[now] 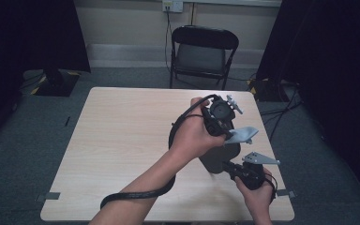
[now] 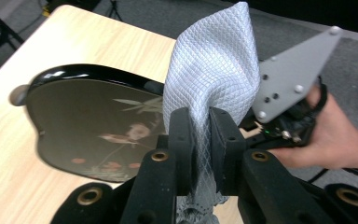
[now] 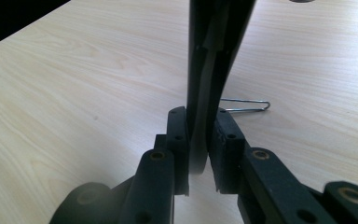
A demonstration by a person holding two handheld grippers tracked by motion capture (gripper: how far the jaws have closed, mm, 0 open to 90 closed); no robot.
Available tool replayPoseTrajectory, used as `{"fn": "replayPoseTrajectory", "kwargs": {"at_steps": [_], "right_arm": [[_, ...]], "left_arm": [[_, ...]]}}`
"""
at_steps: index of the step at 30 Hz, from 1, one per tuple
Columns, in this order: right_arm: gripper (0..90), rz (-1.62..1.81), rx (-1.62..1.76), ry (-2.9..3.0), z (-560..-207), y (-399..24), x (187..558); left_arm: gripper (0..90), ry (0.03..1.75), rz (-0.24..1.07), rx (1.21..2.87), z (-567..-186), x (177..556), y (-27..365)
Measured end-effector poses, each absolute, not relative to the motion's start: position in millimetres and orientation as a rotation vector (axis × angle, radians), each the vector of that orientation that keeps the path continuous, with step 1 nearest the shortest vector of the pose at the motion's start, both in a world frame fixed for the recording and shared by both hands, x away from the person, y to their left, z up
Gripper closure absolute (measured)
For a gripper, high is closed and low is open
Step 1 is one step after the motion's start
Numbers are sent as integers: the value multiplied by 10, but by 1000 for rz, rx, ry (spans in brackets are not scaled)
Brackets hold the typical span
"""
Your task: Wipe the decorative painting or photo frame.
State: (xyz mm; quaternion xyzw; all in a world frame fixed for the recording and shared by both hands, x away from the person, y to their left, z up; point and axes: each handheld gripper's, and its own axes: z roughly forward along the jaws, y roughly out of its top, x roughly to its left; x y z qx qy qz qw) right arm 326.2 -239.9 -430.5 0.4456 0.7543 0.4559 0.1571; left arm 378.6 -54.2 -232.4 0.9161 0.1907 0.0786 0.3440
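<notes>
My right gripper point(image 3: 200, 122) is shut on the rim of a dark lacquered plate point(image 3: 210, 56), seen edge-on between its pads. The plate point(image 2: 84, 121) has a painted bird and bamboo on its face and is held tilted over the table's right side point(image 1: 219, 158). My left gripper point(image 2: 200, 122) is shut on a bunched grey mesh cloth point(image 2: 214, 60), which sticks up past the jaws just beside the plate's face. From above, the left gripper point(image 1: 229, 133) with the cloth point(image 1: 242, 135) sits over the plate, and the right gripper point(image 1: 228, 165) reaches in from the lower right.
A light wooden table point(image 1: 122, 140) lies under both hands. A thin bent metal wire point(image 3: 247, 106) rests on it behind the plate. A black folding chair point(image 1: 204, 51) stands beyond the far edge. The left gripper's cable point(image 1: 136, 194) trails across the near edge.
</notes>
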Motion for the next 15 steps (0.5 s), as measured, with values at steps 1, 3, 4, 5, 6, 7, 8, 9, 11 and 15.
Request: {"fn": "replayPoseTrajectory", "kwargs": {"at_steps": [1, 3, 4, 5, 6, 7, 8, 9, 11, 15], "right_arm": [[795, 1303, 1273, 2159, -4303, -2399, 3257], [795, 1305, 1265, 2164, -4304, -2406, 3254], [795, 1308, 1264, 2165, -4304, -2412, 3249], [795, 1315, 1264, 2165, -4305, -2417, 3244], [795, 1317, 1267, 2167, -4304, -2421, 3237], [796, 1317, 1268, 2171, -4302, -2427, 3230], [796, 1319, 1264, 2172, -4303, -2429, 3227], [795, 1320, 1261, 2173, -4302, -2434, 3222], [796, 1322, 1257, 2180, -4298, -2443, 3213], [796, 1331, 1245, 2190, -4302, -2460, 3199]], "left_arm": [[804, 502, 209, 2376, -2315, 3793, -535], [805, 514, 226, 2367, -2296, 3808, -519], [805, 518, 232, 2362, -2289, 3820, -510], [805, 528, 236, 2360, -2283, 3831, -502], [805, 535, 238, 2357, -2277, 3846, -490], [805, 540, 244, 2354, -2274, 3855, -483], [806, 551, 254, 2352, -2269, 3869, -468], [806, 558, 257, 2348, -2266, 3877, -460], [806, 576, 270, 2340, -2260, 3901, -434], [807, 607, 285, 2328, -2269, 3968, -382]]}}
